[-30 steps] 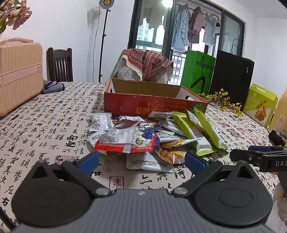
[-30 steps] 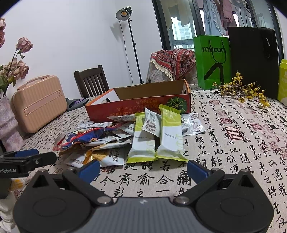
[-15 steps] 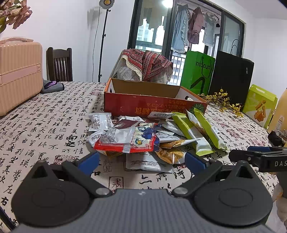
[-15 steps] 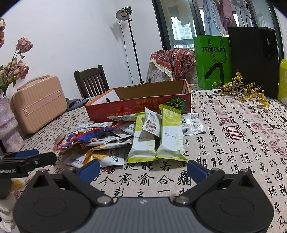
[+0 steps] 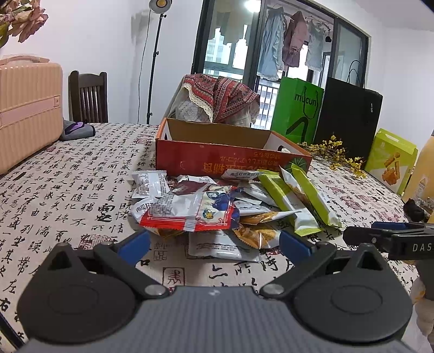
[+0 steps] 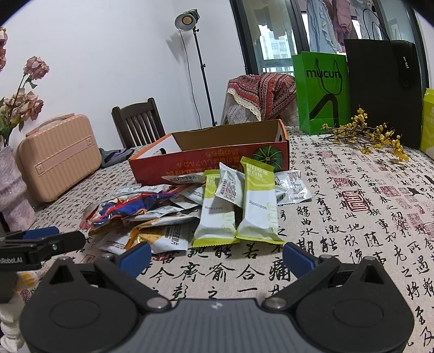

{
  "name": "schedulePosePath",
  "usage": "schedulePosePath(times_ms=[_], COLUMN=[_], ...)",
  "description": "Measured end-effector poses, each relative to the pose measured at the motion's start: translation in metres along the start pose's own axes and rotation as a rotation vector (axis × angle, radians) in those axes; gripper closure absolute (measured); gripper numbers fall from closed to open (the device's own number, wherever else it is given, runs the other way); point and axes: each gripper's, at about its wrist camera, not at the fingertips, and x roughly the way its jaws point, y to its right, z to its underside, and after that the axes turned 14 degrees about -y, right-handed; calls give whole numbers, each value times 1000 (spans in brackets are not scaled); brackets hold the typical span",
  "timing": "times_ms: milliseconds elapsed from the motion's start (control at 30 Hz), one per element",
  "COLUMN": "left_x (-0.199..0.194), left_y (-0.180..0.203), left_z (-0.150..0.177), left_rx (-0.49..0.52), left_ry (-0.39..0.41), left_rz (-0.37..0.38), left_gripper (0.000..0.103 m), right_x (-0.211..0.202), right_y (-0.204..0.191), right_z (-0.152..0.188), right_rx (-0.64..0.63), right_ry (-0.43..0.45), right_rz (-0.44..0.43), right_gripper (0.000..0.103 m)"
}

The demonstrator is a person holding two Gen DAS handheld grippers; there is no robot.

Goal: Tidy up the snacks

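Left wrist view: left gripper (image 5: 214, 241) is spread wide w/ nothing held, low over the cloth just short of the snack pile (image 5: 225, 209). Right gripper (image 6: 215, 254) is likewise wide and empty, near the two green bars (image 6: 238, 209) at the pile's right edge. Each gripper shows at the side of the other's view, so they flank the pile.

Step, as I read it: start of sorting, nothing picked yet. Box (image 5: 230, 157) sits open just behind the pile, touching or nearly so; from here it looks empty, though its floor is mostly hidden. Next move prob. calls for closing on one packet at the near edge, e.g. a green bar or the red-trimmed packet (image 5: 190, 211), lifting it clear of its neighbours and over the box wall. Packets overlap, so one may drag others.

Surface: table w/ calligraphy-print cloth (image 6: 352, 217). Around it: pink case (image 6: 58, 156), chair (image 6: 138, 122), lamp stand (image 6: 190, 21), green bag (image 6: 321, 92), black bag (image 6: 382, 87), yellow sprigs (image 6: 366, 133), window w/ hanging clothes.
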Motion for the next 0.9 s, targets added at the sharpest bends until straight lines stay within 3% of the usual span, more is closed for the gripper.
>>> schedulePosePath(times_ms=[900], left_x=[7], left_y=[-4], left_z=[1], left_rx=[-20], left_ry=[-1], left_rz=[25], left_gripper=[0], right_x=[13], right_y=[2], right_z=[-2], right_rx=[23], right_ry=[-7], right_rz=[-13], right_gripper=[0])
